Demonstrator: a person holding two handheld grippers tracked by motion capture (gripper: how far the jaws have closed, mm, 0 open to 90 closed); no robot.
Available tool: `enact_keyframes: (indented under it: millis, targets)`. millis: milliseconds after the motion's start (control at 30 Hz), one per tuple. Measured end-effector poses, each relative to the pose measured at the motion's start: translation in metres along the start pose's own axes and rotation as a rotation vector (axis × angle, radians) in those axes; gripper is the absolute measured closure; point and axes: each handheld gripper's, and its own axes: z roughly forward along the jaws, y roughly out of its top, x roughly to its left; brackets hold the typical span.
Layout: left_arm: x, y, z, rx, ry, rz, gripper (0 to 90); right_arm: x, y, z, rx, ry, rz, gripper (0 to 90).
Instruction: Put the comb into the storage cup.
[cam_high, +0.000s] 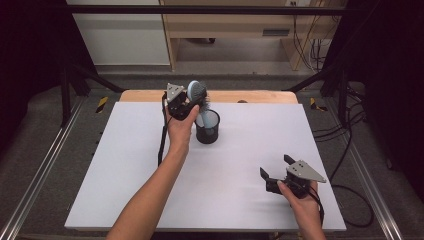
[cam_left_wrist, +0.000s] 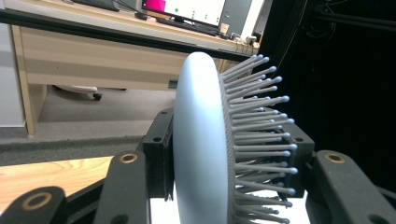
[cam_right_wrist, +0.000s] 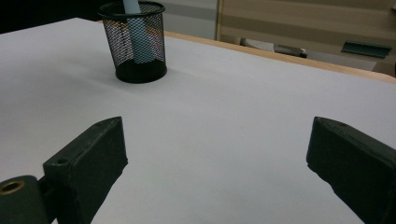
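The hairbrush (cam_high: 196, 92) is the piece in hand, and it stands at the far side of the table, but start with what lies nearest you. Your right gripper (cam_high: 280, 169) sits low over the near right part of the white table top (cam_high: 125, 190), held in your right hand (cam_high: 300, 197). Its jaws stand wide apart with nothing between them, and the grey three-cornered plate rides on top. In the right gripper view the two black jaws frame bare white surface, well apart from each other.

Farther out, your left forearm reaches up the middle of the table toward the far edge. Your left hand (cam_high: 179, 127) carries the left gripper (cam_high: 192, 104), which is raised above the surface beside the black mesh cup (cam_high: 207, 127). The cup stands upright on the white top, near the far edge and well apart from your right gripper.

The left gripper pinches the head of the hairbrush. In the left gripper view the pale blue back of the brush (cam_left_wrist: 198, 149) stands on edge between the jaws, with one jaw against the smooth back and the other at the bristles (cam_left_wrist: 261, 135), which point off to the right of that view. The brush head is above the rim of the cup, and its pale handle (cam_right_wrist: 135, 32) runs down inside the mesh.

Beyond the white top a strip of wooden table edge (cam_high: 250, 96) shows.
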Motion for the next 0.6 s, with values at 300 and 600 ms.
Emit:
enact_keyframes:
  millis: [300,600]
  targets:
    - [-0.0007,-0.0017,0.0012,0.005,-0.004,0.001,49.7,0.0003,-0.0003,0.0004,0.001,0.002,-0.002,5.1]
    - [-0.0010,-0.0042,0.0029,0.008,-0.005,-0.002,49.7,0.0004,-0.0004,0.0004,0.003,0.005,-0.002,5.3]
